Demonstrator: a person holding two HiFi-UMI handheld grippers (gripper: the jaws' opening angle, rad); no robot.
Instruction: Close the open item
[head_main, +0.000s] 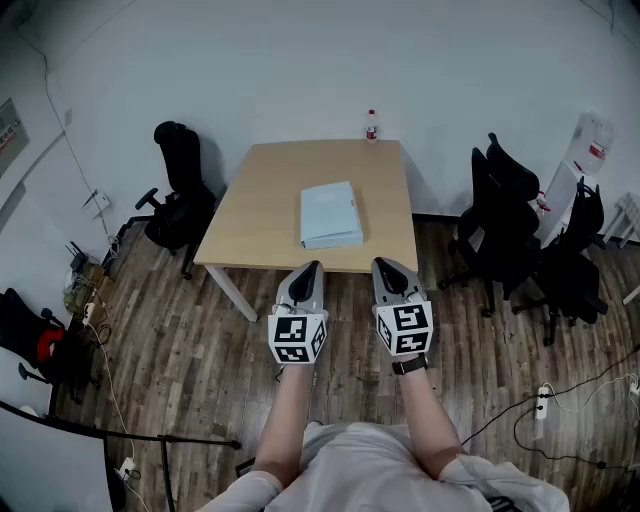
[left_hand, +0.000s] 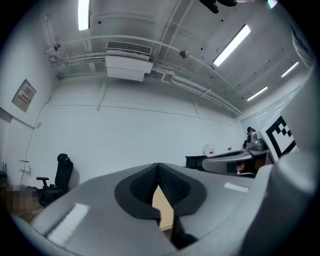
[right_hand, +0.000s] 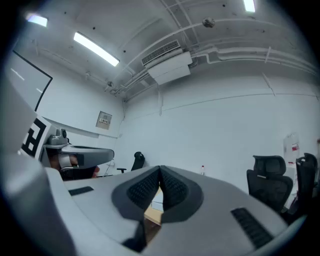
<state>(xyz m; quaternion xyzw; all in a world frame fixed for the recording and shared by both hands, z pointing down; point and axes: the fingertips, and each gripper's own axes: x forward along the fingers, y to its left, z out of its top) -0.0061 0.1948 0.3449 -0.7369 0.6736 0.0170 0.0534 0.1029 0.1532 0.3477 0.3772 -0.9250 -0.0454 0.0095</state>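
Pale blue plastic binder on the wooden counter looks light, stiff and slick, best pressed at its cover's free edge; left tool and right tool have jaws together, empty.

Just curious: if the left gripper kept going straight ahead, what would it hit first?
Probably the wooden table, near edge first, with the light blue binder just beyond; depth is unclear.

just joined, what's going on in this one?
A person faces the wooden table, one tool in each hand. The left hand-held gripper and right hand-held gripper are both shut and empty, held side by side in the air. The pale blue binder lies flat mid-table, untouched. A bottle stands at the far edge.
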